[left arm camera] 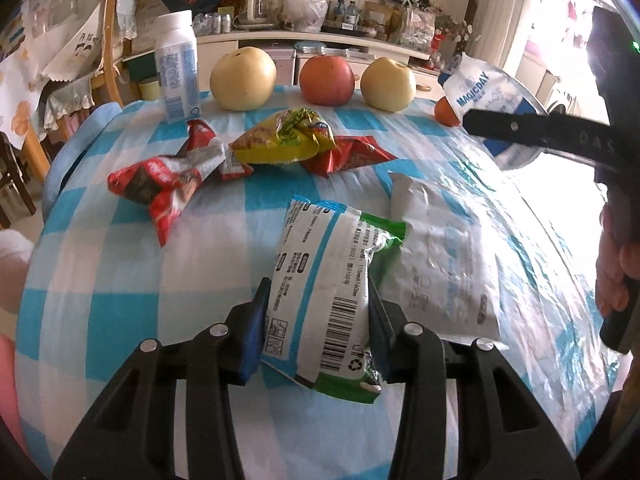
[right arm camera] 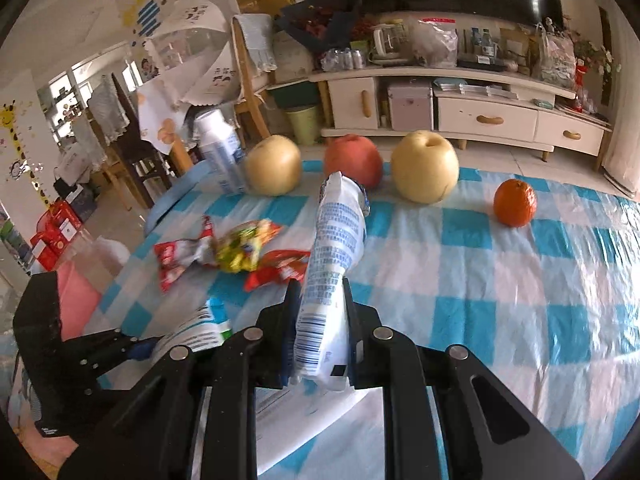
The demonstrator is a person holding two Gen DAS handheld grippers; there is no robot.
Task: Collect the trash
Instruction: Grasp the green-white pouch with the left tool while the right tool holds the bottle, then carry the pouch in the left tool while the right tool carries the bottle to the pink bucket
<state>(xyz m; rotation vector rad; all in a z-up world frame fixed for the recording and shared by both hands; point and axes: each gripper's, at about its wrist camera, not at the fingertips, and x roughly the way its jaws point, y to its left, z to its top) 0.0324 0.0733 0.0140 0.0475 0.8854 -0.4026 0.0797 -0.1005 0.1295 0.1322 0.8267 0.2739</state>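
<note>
In the left wrist view, our left gripper [left arm camera: 316, 320] clamps a white, green-edged barcode wrapper [left arm camera: 324, 276] above the blue-and-white checked tablecloth [left arm camera: 100, 280], with crumpled red and yellow snack wrappers [left arm camera: 224, 160] beyond. In the right wrist view, our right gripper [right arm camera: 320, 312] pinches a white-and-blue printed packet [right arm camera: 332, 248], lifted upright before the orange tangerine [right arm camera: 515, 203].

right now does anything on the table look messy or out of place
Yes. Crumpled snack wrappers, two red and one yellow-green, lie scattered mid-table on the checked cloth, in front of a tidy row of fruit. Each gripper, left and right, already pinches a white packet. Nothing looks spilled.
</note>
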